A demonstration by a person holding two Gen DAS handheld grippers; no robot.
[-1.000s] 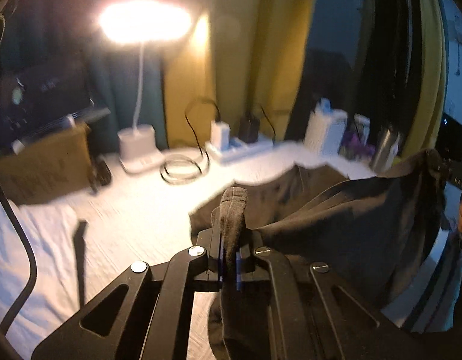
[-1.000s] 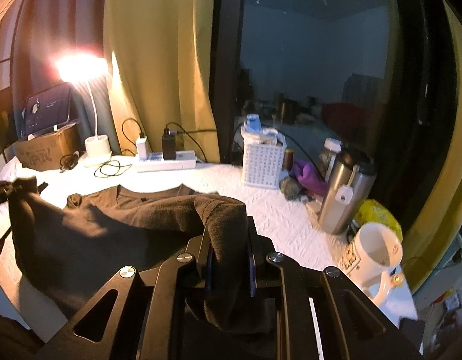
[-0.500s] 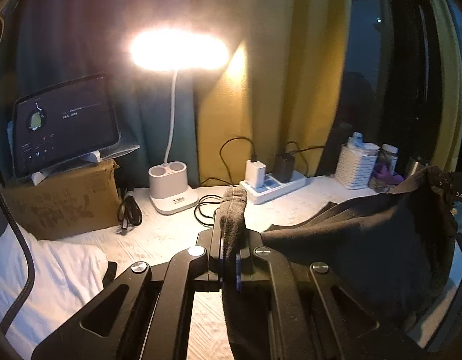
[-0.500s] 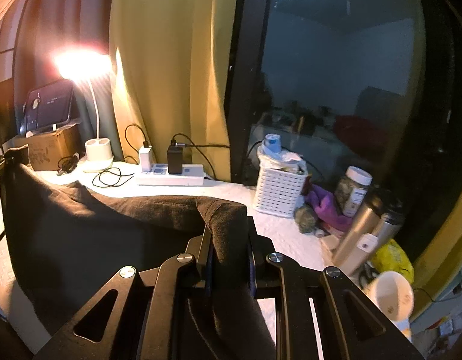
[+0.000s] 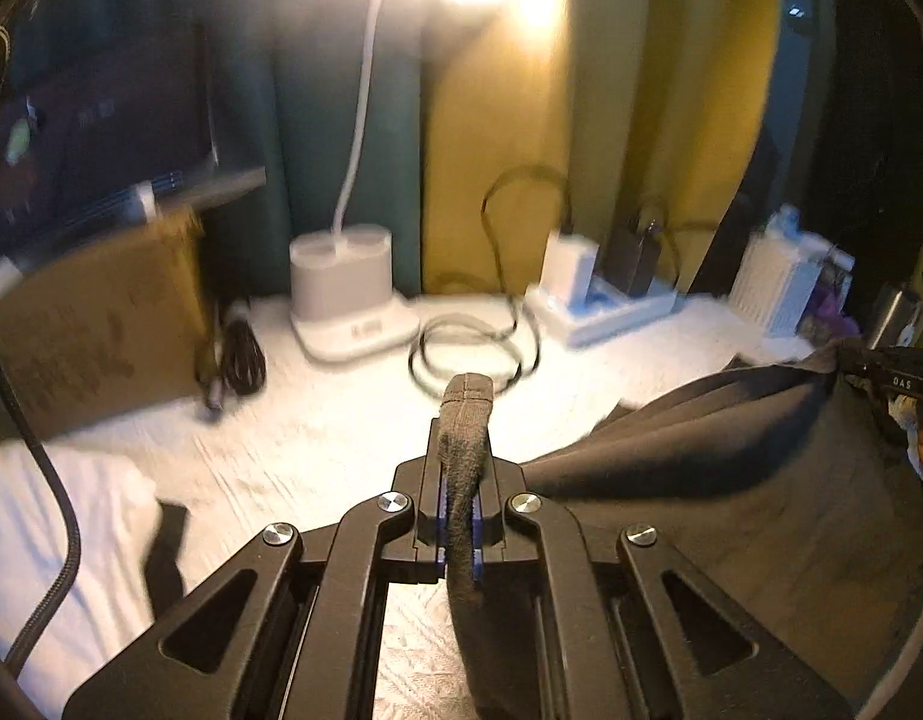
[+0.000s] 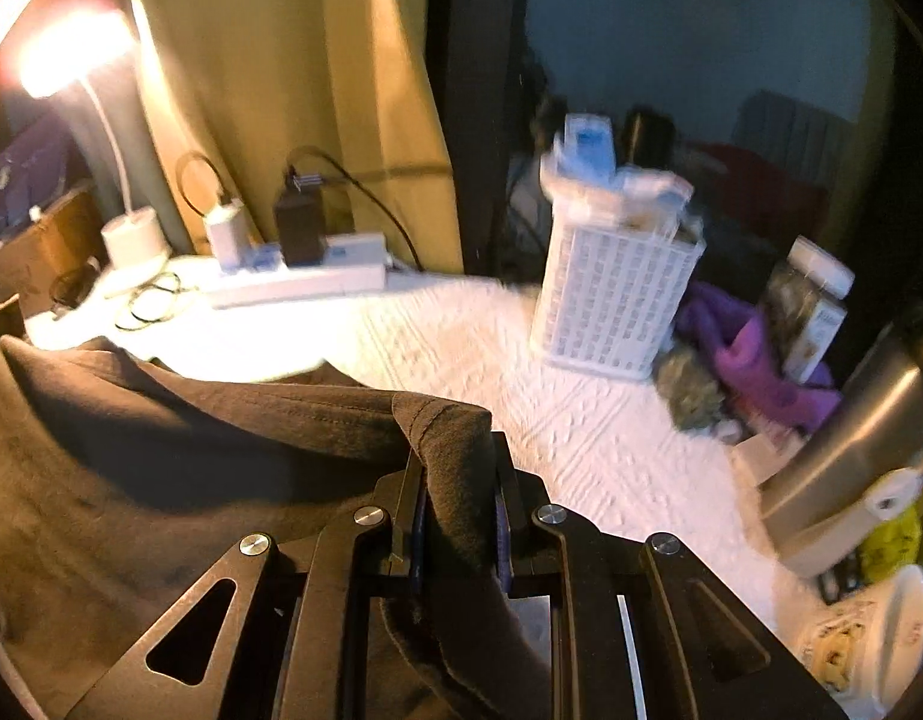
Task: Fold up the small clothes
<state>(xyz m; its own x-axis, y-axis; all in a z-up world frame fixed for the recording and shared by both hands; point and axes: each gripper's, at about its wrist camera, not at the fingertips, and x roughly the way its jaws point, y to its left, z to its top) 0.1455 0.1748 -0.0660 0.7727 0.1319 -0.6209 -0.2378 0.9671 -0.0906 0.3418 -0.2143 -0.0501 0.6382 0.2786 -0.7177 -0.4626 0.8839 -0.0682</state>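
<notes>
A dark brown garment (image 5: 731, 480) hangs stretched between my two grippers above the white textured tabletop (image 5: 317, 420). My left gripper (image 5: 459, 480) is shut on one bunched corner of it, the fold sticking up past the fingertips. My right gripper (image 6: 458, 480) is shut on the other corner of the garment (image 6: 161, 450), which drapes away to the left with its far edge near the table. In the left wrist view the right gripper (image 5: 893, 384) shows at the far right edge, gripping the cloth.
A lit desk lamp (image 5: 347, 288), a coiled cable (image 5: 473, 354) and a power strip with chargers (image 6: 299, 276) line the back. A cardboard box (image 5: 95, 330) and white cloth (image 5: 59, 540) lie left. A white basket (image 6: 617, 288), purple cloth (image 6: 755, 360), steel flask (image 6: 851, 444) and mug (image 6: 881, 636) crowd the right.
Both grippers have carried the garment forward and downward toward the back of the table; the lamp, power strip and basket now look nearer. Both grips stay the same.
</notes>
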